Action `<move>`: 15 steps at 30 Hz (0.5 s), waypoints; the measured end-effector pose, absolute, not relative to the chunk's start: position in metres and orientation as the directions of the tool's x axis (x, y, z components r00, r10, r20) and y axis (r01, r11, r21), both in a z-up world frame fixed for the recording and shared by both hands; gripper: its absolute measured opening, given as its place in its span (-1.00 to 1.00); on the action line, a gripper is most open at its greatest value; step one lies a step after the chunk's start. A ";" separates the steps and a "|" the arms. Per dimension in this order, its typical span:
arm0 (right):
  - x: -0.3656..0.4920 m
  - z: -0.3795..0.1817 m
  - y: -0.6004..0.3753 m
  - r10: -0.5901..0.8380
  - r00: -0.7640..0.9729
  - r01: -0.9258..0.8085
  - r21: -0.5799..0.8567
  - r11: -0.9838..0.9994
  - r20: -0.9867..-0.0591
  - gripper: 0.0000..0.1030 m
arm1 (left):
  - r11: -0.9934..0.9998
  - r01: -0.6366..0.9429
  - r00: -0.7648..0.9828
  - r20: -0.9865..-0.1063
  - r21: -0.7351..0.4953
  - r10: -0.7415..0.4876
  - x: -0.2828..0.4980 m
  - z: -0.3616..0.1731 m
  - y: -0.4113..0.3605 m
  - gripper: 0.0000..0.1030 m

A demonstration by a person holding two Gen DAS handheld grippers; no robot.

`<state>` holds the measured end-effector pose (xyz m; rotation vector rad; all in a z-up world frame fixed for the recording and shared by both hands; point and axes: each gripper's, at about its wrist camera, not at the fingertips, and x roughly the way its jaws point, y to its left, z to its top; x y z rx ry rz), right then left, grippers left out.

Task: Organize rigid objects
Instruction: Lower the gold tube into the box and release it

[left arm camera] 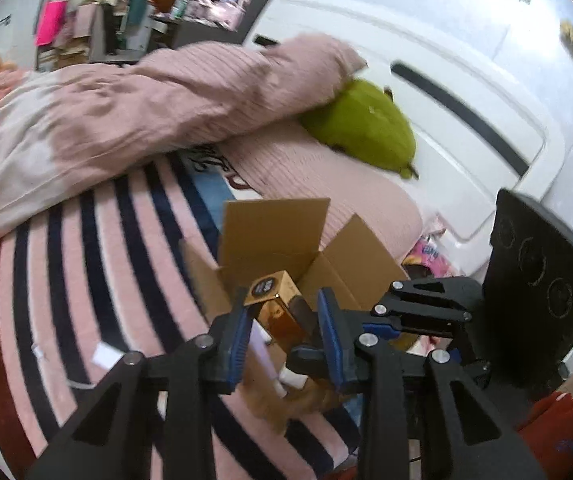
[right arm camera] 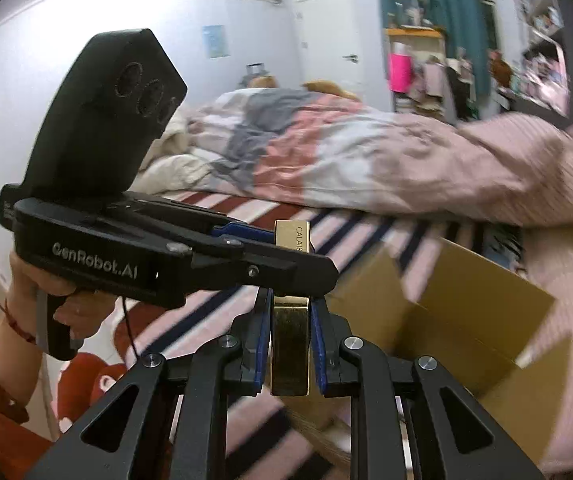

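Note:
A slim gold box (left arm camera: 274, 304) with a black round label on its end hangs above the striped bedsheet (left arm camera: 86, 260). It is just in front of an open cardboard box (left arm camera: 274, 232). My left gripper (left arm camera: 282, 312) has its blue pads against both sides of it. In the right wrist view my right gripper (right arm camera: 290, 320) is shut on the lower part of the same gold box (right arm camera: 290, 344). The left gripper's near finger (right arm camera: 286, 272) crosses in front of the box's upper end. The cardboard box (right arm camera: 466, 300) lies to the right, flaps up.
A pink duvet (left arm camera: 126, 108) is heaped across the bed, with a green pear-shaped plush (left arm camera: 366, 124) against the white headboard (left arm camera: 466, 100). Something orange and furry (left arm camera: 306, 400) and small white items lie below the grippers. A person's hand (right arm camera: 38, 288) holds the left gripper's handle.

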<state>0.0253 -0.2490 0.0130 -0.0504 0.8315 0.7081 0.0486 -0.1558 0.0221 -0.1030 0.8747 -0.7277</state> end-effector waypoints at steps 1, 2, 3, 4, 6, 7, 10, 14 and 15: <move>0.028 0.011 -0.258 0.543 0.461 -0.576 0.229 0.785 -0.702 -0.74 | 0.760 0.547 0.410 -0.679 -0.352 -0.609 0.052 0.020 -0.168 -0.42; 0.032 0.008 -0.268 0.527 0.459 -0.556 0.231 0.798 -0.716 -0.74 | 0.761 0.551 0.399 -0.693 -0.341 -0.600 0.055 0.018 -0.178 -0.43; 0.034 0.005 -0.276 0.510 0.456 -0.539 0.229 0.810 -0.729 -0.74 | 0.763 0.554 0.388 -0.708 -0.333 -0.591 0.058 0.015 -0.186 -0.43; 0.036 0.001 -0.282 0.496 0.454 -0.525 0.228 0.820 -0.740 -0.74 | 0.764 0.556 0.374 -0.722 -0.327 -0.581 0.061 0.011 -0.194 -0.43; 0.039 -0.006 -0.292 0.481 0.439 -0.506 0.234 0.830 -0.759 -0.74 | 0.764 0.559 0.353 -0.742 -0.322 -0.570 0.064 0.004 -0.203 -0.43; 0.041 -0.010 -0.296 0.478 0.429 -0.496 0.242 0.834 -0.766 -0.74 | 0.765 0.561 0.343 -0.752 -0.317 -0.563 0.066 0.000 -0.207 -0.43; 0.043 -0.019 -0.302 0.471 0.388 -0.487 0.257 0.835 -0.793 -0.74 | 0.769 0.568 0.325 -0.778 -0.294 -0.538 0.067 -0.008 -0.214 -0.43; 0.045 -0.027 -0.300 0.453 0.353 -0.485 0.255 0.837 -0.818 -0.74 | 0.776 0.568 0.327 -0.791 -0.273 -0.517 0.065 -0.009 -0.212 -0.24; 0.045 -0.027 -0.300 0.450 0.347 -0.482 0.255 0.838 -0.823 -0.74 | 0.778 0.567 0.334 -0.788 -0.271 -0.517 0.065 -0.007 -0.210 -0.14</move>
